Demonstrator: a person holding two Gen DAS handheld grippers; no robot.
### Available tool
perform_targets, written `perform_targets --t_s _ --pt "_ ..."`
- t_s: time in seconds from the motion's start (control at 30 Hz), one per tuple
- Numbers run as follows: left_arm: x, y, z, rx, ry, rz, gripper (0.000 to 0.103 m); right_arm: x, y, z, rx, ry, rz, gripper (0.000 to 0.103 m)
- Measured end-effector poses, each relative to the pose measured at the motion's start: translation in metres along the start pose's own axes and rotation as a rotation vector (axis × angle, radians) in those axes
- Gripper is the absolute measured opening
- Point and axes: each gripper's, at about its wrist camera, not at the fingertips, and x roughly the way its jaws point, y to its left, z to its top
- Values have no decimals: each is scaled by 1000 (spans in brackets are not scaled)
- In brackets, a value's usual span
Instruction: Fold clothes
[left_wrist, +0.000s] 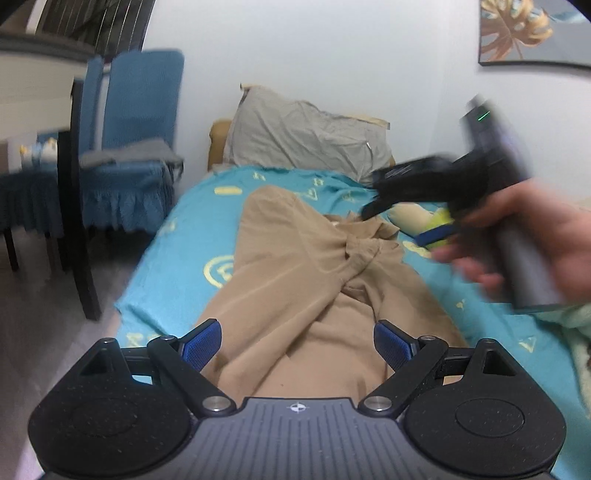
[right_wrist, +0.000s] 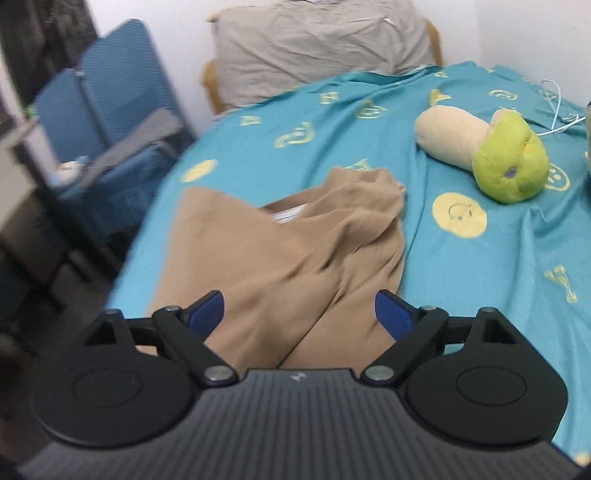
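A tan garment (left_wrist: 303, 280) lies crumpled on the teal bed sheet (left_wrist: 192, 236), partly folded over itself. It also shows in the right wrist view (right_wrist: 280, 251). My left gripper (left_wrist: 297, 345) is open and empty, just above the garment's near part. My right gripper (right_wrist: 299, 314) is open and empty, low over the garment's near end. In the left wrist view the right gripper (left_wrist: 373, 210) is blurred, held by a hand at the right, its tips above the garment's far right corner.
A grey pillow (left_wrist: 306, 133) leans at the bed head. A beige and green plush toy (right_wrist: 491, 155) lies on the sheet right of the garment. Blue chairs (left_wrist: 129, 147) and a dark table leg (left_wrist: 77, 229) stand left of the bed. A white cable (right_wrist: 557, 110) lies far right.
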Motion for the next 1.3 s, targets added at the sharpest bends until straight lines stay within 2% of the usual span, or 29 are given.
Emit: perform_targets --t_s 0.2,0.3,0.4,0.47,0.6,0.8,1.03,1.13,1.2,1.3 --pt "-11 -9 2 31 14 -1 91 -127 23 -41 -30 8 13 90" --pt "-20 -12 4 28 26 -9 91 -187 27 -74 -41 -22 61 90" --pt "-29 -17 5 43 37 -1 91 -232 24 -110 -56 -87 91 90" --pt "-34 -19 6 35 50 -3 91 -248 17 -132 -47 -100 116 90" --pt "-50 -14 4 -15 102 -6 91 -260 6 -160 -45 -95 117 90" --pt "-73 16 13 -93 197 -10 91 -254 -6 -159 15 -96 79 90" --pt "-80 83 37 -62 379 -30 91 -248 -16 -162 49 -64 82 90" --pt "-80 121 28 -38 456 -12 91 -243 -16 -162 56 -46 88 90" --pt "-78 148 17 -85 518 -38 89 -238 -16 -163 61 -29 91 90" --pt "-78 174 -1 -144 563 -95 84 -231 -16 -163 79 -6 99 90"
